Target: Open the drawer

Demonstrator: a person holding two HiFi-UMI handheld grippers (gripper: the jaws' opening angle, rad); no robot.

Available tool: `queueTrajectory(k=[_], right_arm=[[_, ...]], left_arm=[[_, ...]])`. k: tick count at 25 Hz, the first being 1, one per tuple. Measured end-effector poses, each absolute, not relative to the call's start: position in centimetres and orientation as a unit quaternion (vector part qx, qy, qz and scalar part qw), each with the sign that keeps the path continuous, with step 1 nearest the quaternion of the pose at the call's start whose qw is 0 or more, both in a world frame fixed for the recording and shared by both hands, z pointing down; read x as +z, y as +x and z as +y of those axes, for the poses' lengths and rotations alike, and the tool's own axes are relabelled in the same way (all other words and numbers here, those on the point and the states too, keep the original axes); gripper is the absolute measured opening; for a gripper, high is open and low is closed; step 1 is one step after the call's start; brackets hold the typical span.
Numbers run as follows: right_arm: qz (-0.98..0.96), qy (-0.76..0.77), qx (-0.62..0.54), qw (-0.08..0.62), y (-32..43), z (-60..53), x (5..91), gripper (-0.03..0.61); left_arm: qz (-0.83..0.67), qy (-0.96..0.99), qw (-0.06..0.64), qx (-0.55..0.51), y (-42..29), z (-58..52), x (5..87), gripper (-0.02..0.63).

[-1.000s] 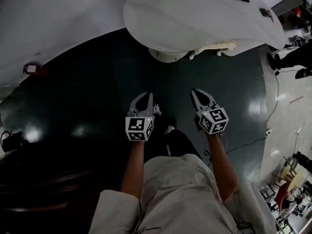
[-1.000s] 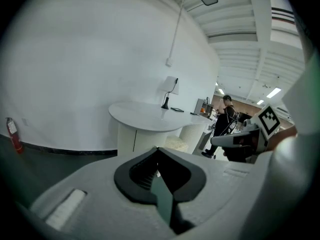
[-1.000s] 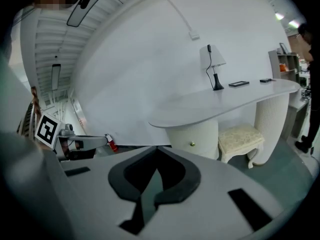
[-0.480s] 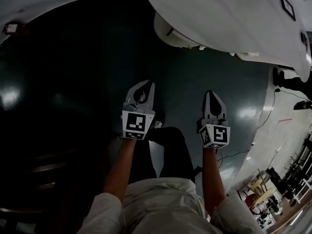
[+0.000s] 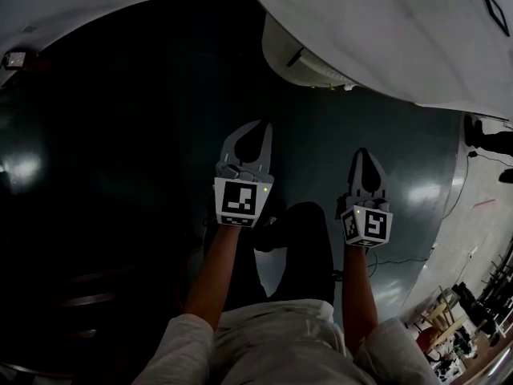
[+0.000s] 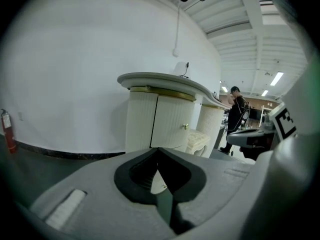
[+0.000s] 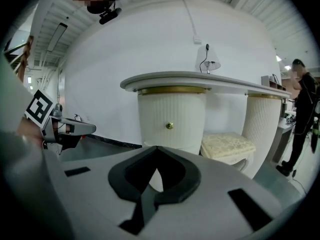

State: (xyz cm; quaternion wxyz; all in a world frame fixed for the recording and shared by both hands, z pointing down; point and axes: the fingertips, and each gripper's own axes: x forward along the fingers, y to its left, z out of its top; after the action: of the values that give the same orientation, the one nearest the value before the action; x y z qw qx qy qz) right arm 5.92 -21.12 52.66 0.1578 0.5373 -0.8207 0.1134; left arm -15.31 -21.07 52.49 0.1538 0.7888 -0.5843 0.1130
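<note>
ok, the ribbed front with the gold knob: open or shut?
Shut. The ribbed front lies flush, with no gap or dark opening round it, and nothing touches its gold knob.

Both arms reach forward from the body, left forearm (image 5: 210,279) and right forearm (image 5: 359,295) bare and roughly parallel. The left hand-held gripper (image 5: 261,126) and right hand-held gripper (image 5: 363,151) are level with each other and well apart, both pointing to the far side and slightly down. Left jaws are together with tips meeting and nothing between them. Right jaws are likewise closed and empty. The left marker cube (image 5: 240,203) and right marker cube (image 5: 367,225) sit at the near ends.
</note>
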Motion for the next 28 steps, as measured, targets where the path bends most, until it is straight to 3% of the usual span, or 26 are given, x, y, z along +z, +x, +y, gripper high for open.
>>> queueTrajectory(k=[6,11,14,17,23,28], right_arm=[[-0.822,0.54,0.111,0.146,4.6,-22.6,57.1,0.015],[-0.845,0.513,0.037,0.15,1.1,-23.9,58.8,0.015],[-0.837,0.528,0.058,0.13,0.6,-25.4,60.7,0.015],[-0.842,0.519,0.008,0.144,0.0,-26.2,62.7,0.015],[-0.837,0.536,0.042,0.101,1.7,-28.3,65.9,0.015],[-0.827,0.547,0.036,0.126,3.8,-28.4,67.6,0.015]], left_arm=[[-0.563,0.808,0.141,0.103,-13.8,-22.9,55.8,0.009],[-0.553,0.812,0.16,0.097,-12.3,-23.8,58.7,0.009],[-0.555,0.814,0.149,0.089,-11.5,-25.1,60.0,0.009],[-0.564,0.811,0.119,0.104,-10.8,-26.4,61.6,0.009],[-0.558,0.816,0.102,0.11,-8.7,-27.5,64.2,0.009],[-0.567,0.811,0.096,0.112,-8.0,-27.6,64.9,0.009]])
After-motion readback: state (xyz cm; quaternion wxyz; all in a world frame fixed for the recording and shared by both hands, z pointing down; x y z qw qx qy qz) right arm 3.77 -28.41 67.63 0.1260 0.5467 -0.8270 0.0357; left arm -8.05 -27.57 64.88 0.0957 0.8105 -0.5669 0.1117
